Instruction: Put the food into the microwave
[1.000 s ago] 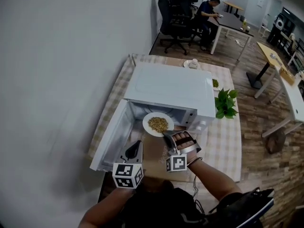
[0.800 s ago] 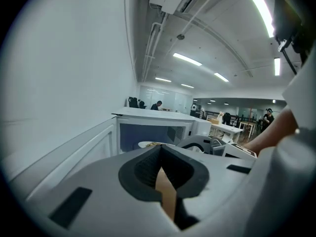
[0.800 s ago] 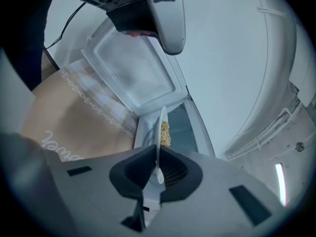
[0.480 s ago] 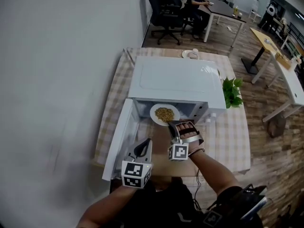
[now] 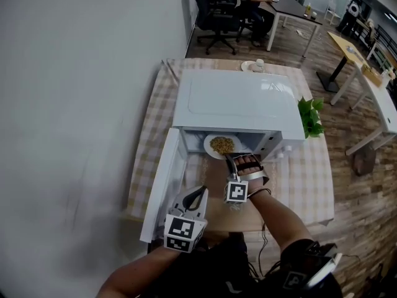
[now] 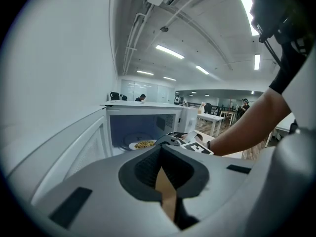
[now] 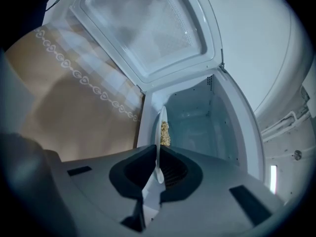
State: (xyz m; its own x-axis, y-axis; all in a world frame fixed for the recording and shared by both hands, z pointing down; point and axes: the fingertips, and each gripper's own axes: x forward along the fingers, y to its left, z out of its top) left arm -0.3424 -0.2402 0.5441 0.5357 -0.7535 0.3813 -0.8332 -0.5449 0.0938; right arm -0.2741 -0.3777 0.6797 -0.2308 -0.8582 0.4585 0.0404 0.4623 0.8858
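While left tongs (image 5: 201, 192) hang closed, right tongs (image 5: 229, 158) grip the food plate (image 5: 211, 143), half inside the microwave (image 5: 236, 101)

Head view: microwave (image 5: 239, 107) top covers most of the cavity. The far rim of the plate (image 5: 221, 145) lies under it, the near rim under the right hand-held gripper (image 5: 229, 158). Food (image 5: 222, 144): yellowish grains, kind too small to tell. Plant (image 5: 310, 118) part-hidden behind the microwave's right side. Small white thing (image 5: 254, 65) at the tabletop's (image 5: 155, 113) far end, too small to name. Person's body cut by the bottom edge. Right gripper view: plate edge-on, face unseen; door (image 7: 148, 28) cut by the top edge.
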